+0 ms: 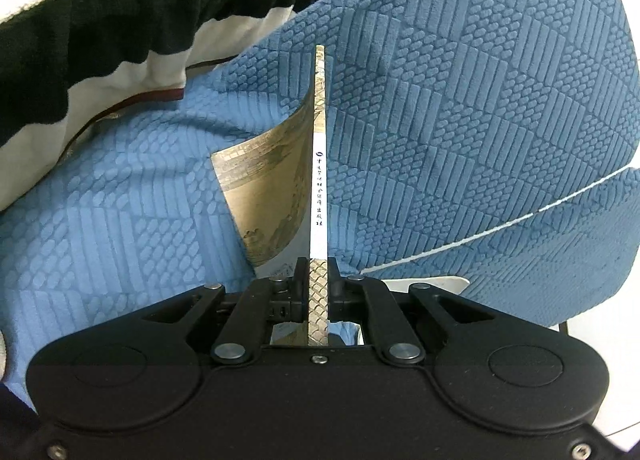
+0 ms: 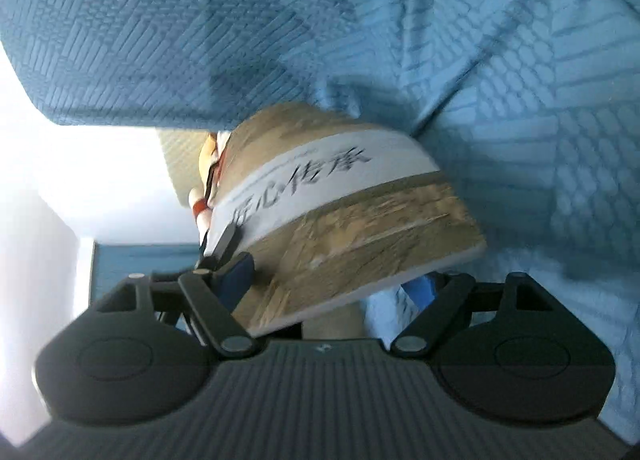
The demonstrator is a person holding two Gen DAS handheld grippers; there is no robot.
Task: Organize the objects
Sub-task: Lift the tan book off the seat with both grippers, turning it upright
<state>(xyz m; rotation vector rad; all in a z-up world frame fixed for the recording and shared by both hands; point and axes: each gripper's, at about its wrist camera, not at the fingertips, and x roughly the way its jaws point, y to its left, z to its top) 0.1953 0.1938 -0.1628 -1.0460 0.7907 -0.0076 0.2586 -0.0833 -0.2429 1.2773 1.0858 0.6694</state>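
A thin book with a tan picture cover stands on edge, its white spine running straight away from me. My left gripper is shut on the book's near end, one black finger on each side. In the right wrist view the same book shows its cover with a white band of dark characters, tilted and blurred. My right gripper stands open, its jaws wide apart. The book's lower part lies between them and hides most of the right finger. I see no pad pressing on the cover.
Blue quilted bedding fills the space behind and under the book. A black-and-white striped cloth lies at the upper left. An orange and white object shows behind the book's left edge. Bright white surfaces lie to the left.
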